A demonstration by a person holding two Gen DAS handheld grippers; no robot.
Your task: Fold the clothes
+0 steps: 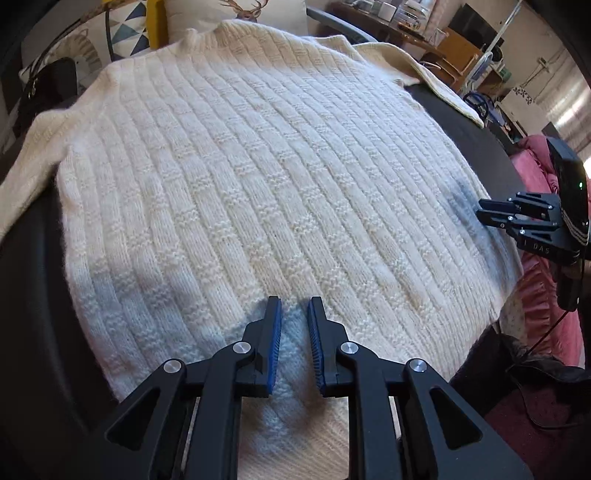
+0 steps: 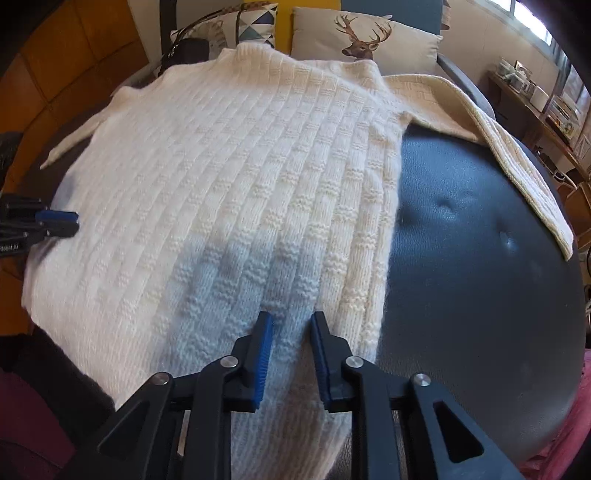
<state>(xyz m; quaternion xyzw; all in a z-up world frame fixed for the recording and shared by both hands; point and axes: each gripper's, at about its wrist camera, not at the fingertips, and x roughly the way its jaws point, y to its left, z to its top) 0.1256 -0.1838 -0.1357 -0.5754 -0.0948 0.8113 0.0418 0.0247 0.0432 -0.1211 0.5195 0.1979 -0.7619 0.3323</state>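
Narrowly parted over the hem and pinching nothing, the left hand-held gripper (image 1: 294,303) and right hand-held gripper (image 2: 291,318) both face the cream sweater (image 1: 258,177), which stretches lengthwise ahead toward its collar on a dark cushion (image 2: 480,240).

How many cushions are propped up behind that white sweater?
2. A grey cushion with a stag's head stands behind the cream ribbed knit sweater, by its collar; a cushion with blue-and-grey triangles stands left of it. More may be hidden behind the sweater.
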